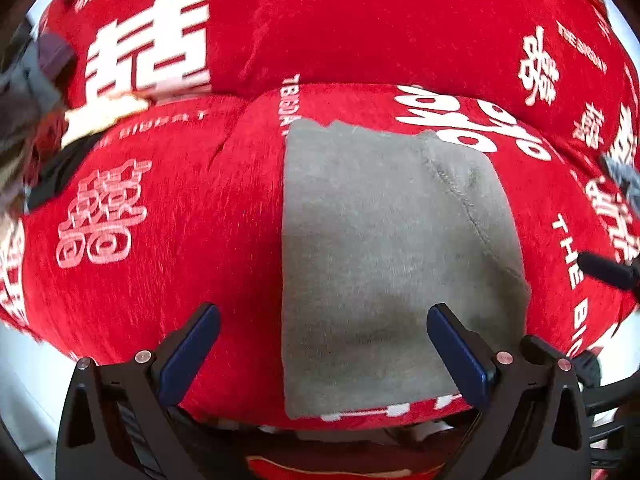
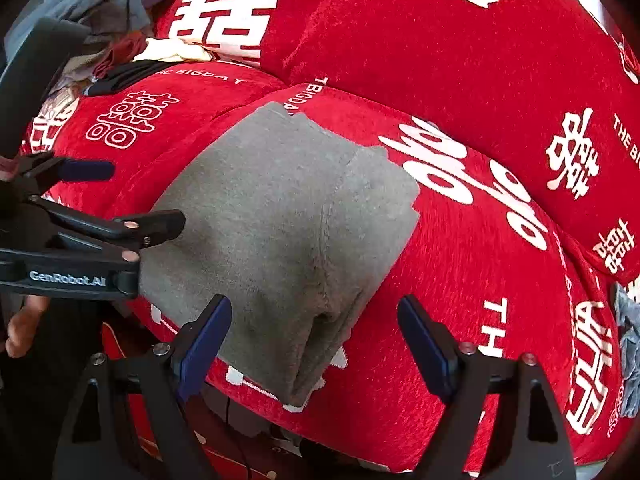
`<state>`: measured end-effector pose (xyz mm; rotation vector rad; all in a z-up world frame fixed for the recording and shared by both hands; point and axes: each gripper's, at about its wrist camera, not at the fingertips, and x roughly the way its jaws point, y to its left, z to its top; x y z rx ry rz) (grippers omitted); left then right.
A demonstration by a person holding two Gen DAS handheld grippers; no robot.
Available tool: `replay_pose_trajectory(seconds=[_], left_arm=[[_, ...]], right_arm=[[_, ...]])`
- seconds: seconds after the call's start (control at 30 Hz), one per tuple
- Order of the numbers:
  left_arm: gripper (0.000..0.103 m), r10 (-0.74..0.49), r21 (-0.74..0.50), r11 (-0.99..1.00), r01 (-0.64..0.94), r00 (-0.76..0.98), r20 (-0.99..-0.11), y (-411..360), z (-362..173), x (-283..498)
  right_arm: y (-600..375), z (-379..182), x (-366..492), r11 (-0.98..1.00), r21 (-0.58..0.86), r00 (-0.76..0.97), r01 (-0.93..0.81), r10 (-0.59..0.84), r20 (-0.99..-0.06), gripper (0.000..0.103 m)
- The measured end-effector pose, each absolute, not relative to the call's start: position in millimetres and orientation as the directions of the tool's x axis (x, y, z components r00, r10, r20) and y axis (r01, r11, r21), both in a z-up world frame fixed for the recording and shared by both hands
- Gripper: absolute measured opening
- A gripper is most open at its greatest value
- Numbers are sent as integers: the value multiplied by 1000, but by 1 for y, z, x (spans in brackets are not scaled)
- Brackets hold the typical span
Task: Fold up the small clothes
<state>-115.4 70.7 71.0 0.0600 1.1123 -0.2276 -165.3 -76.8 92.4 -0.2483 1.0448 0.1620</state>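
— Where's the garment?

— The grey garment [image 1: 384, 248] lies flat on the red sofa cover [image 1: 168, 216], on the seat cushion, folded into a rough rectangle. Its near edge reaches almost to the front edge of the cushion. There's a stitched seam running down its right part, and from the right wrist view you can see the layers doubled over along the right edge [image 2: 280, 232].

— And the left gripper?

— The left gripper [image 1: 323, 354] hangs over the near end of the cloth, jaws spread wide. Its blue pads [image 1: 460, 356] have nothing between them but air. One pad sits over bare red cover to the left of the cloth, the other over the grey fabric's right part. From the other camera the same gripper [image 2: 132, 196] comes in from the left, one black fingertip right at the cloth's left edge. Whether it touches the fabric, I can't tell.

— The right one?

— The right gripper [image 2: 314, 346] is also spread wide and empty, poised above the cloth's near right corner, where the folded layers bunch up. Its left finger is over the grey fabric, its right over the red cover.

— Anything else about?

— A pile of clothes [image 2: 108, 8] heaped at the far left of the sofa, greys, a purple piece, something cream. A bluish-grey scrap [image 2: 630, 344] lies at the far right. White characters and "THE BIGDAY" are printed all over the cover.
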Motion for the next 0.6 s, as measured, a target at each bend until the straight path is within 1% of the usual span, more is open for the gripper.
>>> replay_pose_trajectory(seconds=[0.1, 0.33, 0.6], left_arm=[[103, -148, -76, 979, 189, 408, -901, 75, 65, -112], [103, -135, -76, 986, 149, 444, -886, 80, 63, -114], [103, -119, -54, 986, 155, 448, -886, 76, 61, -113]], right_arm=[[-77, 88, -165, 963, -121, 491, -240, 13, -871, 87], [-78, 83, -163, 962, -138, 487, -235, -6, -873, 87], [-76, 87, -160, 958, -145, 493, -247, -5, -870, 87]])
